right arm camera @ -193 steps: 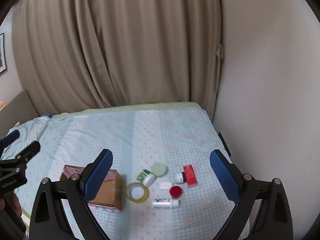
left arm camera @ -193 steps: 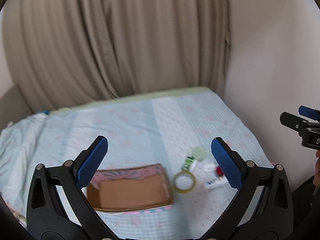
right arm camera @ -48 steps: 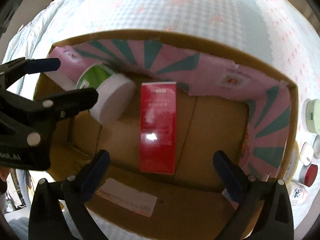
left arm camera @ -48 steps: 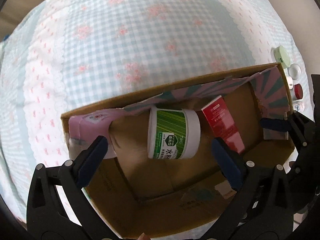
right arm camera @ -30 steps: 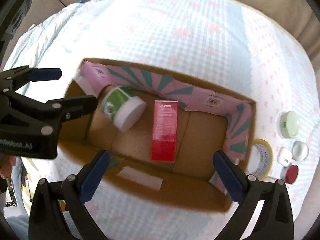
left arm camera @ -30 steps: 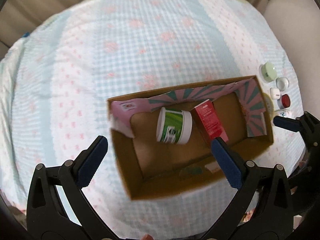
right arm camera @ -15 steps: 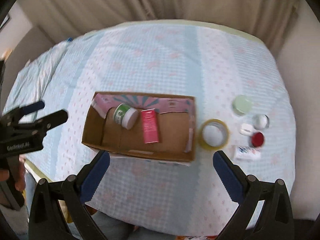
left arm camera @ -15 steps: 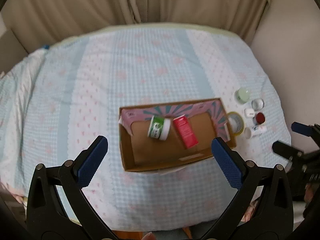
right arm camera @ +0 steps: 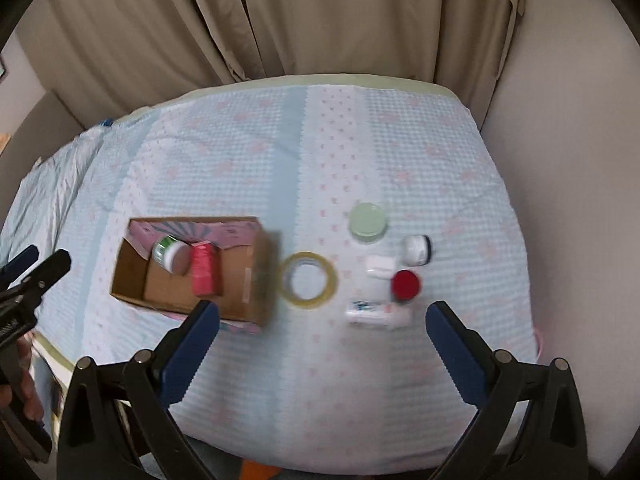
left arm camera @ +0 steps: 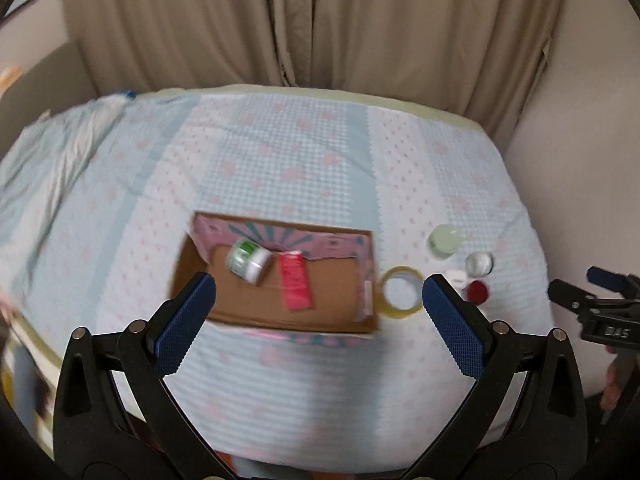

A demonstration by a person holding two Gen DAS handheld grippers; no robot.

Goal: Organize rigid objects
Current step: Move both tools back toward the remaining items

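Note:
An open cardboard box lies on the bed with a green-labelled jar and a red carton inside. To its right lie a tape roll, a pale green lid, a small clear jar, a white case, a red cap and a white bottle. My left gripper is open, high above the bed's near edge. My right gripper is open too, raised above the loose items.
The bed has a pale blue checked cover that drops off at its near edge. Beige curtains hang behind it and a white wall stands close on the right. A hand holds the other gripper at the left.
Both grippers have pulled up and back from the box, so the whole bed and curtains show. The box contents and the loose items have not moved.

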